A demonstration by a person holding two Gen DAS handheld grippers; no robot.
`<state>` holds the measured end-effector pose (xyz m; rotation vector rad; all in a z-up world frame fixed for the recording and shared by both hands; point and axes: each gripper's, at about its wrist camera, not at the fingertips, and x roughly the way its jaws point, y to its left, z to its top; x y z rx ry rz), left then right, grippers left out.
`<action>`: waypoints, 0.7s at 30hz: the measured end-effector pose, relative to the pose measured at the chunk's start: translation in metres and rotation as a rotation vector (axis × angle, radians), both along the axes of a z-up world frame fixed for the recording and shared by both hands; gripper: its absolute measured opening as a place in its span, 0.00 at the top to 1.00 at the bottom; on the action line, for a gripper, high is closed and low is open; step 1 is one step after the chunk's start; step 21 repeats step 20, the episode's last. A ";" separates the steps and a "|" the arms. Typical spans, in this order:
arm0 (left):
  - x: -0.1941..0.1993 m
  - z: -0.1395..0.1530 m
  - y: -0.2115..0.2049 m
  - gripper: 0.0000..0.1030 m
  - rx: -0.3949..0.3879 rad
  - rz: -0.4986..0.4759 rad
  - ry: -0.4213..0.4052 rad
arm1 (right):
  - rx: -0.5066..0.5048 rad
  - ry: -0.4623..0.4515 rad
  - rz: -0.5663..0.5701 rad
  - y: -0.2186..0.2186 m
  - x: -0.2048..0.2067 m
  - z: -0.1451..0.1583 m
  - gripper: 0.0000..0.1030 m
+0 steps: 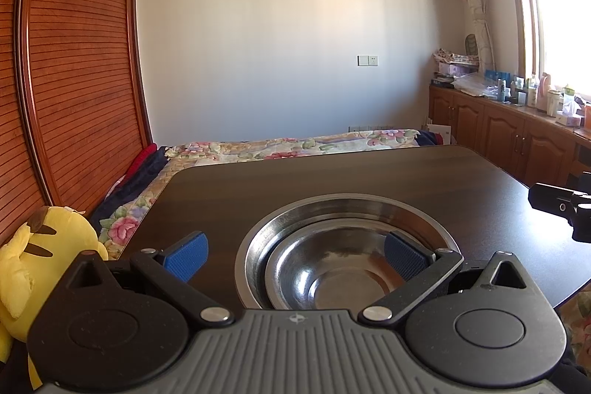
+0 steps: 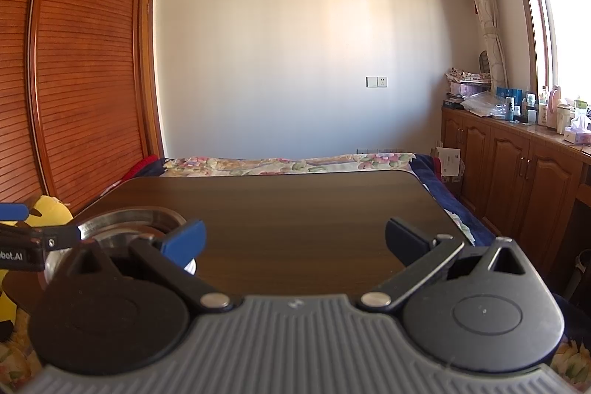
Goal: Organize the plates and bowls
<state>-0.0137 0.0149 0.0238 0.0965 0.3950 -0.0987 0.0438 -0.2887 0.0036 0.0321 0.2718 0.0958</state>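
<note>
A steel bowl [image 1: 332,268] sits nested inside a wider steel plate [image 1: 351,209] on the dark wooden table [image 1: 258,187]. My left gripper [image 1: 295,253] hangs open just in front of and above them; its right blue pad overlaps the bowl's rim, its left pad is over bare table. In the right wrist view the same stack [image 2: 133,220] lies at the far left, partly hidden by the left gripper's arm. My right gripper [image 2: 295,239] is open over bare table, holding nothing. Its tip shows at the right edge of the left wrist view.
A yellow plush toy [image 1: 37,257] leans by the table's left corner. Behind the table lies a bed with a floral cover [image 1: 295,143]. A slatted wardrobe [image 1: 74,61] stands on the left, and wooden cabinets [image 2: 517,180] with bottles run along the right.
</note>
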 end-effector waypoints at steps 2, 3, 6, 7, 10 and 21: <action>0.000 0.000 0.000 0.00 -0.002 0.002 0.000 | 0.000 0.000 0.001 0.000 0.000 0.000 0.00; 0.000 0.000 0.000 0.00 -0.003 0.001 0.001 | 0.000 0.000 0.000 0.000 0.000 0.000 0.00; 0.000 0.000 0.000 0.00 -0.002 0.001 0.000 | 0.001 0.000 0.000 0.000 0.000 0.000 0.00; 0.000 0.000 0.000 0.00 -0.002 0.000 0.000 | 0.000 0.001 -0.001 0.000 0.000 0.000 0.00; 0.000 0.000 0.000 0.00 -0.002 -0.001 0.000 | 0.000 0.001 0.000 0.000 0.001 -0.001 0.00; 0.000 0.000 -0.001 0.00 0.002 0.003 -0.001 | -0.001 0.002 -0.002 0.000 0.000 -0.001 0.00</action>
